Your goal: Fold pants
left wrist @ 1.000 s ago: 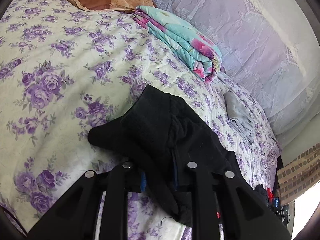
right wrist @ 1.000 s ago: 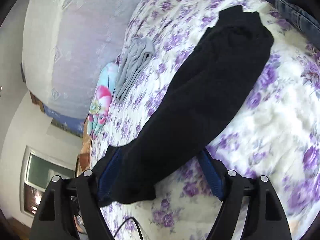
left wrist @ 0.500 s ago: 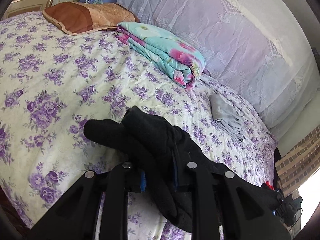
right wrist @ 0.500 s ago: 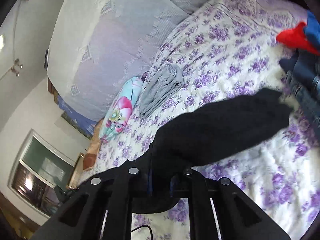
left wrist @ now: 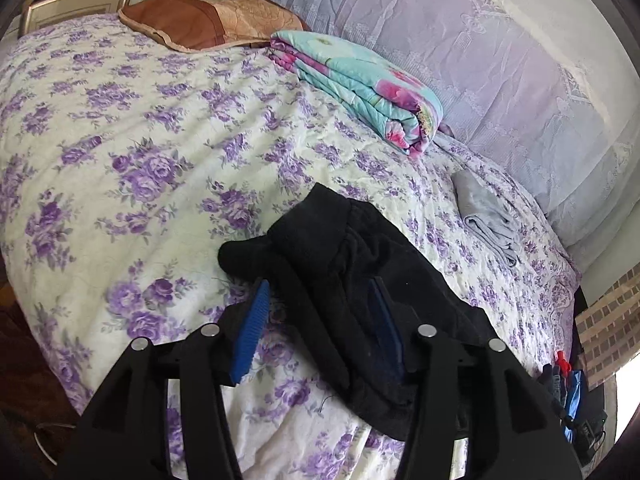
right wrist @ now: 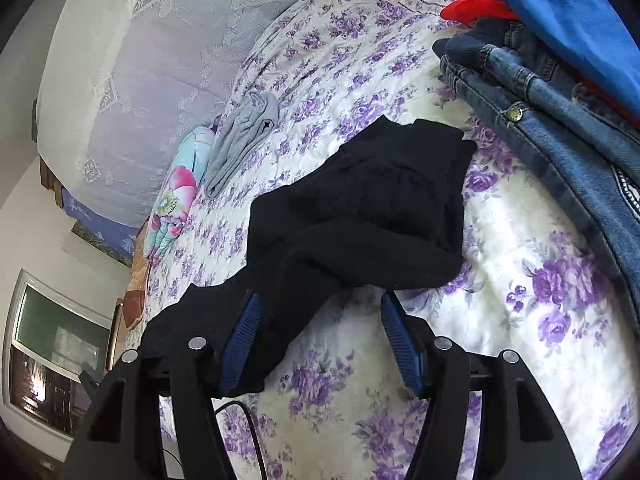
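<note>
Both released now: left claw and right claw spread wide, no more pinching as 0.5 s ago. Black pants dropped folded on floral bed; fold probably finished.

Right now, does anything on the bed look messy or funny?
Yes. The black pants lie crumpled and crooked on the bed, one end bunched over itself, not folded flat. The grey cloth nearby looks neatly folded.

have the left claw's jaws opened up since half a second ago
Yes. The left claw was clamped on the black pants; now its blue pads stand wide apart, the pants lying loose between them on the floral bedspread.
</note>
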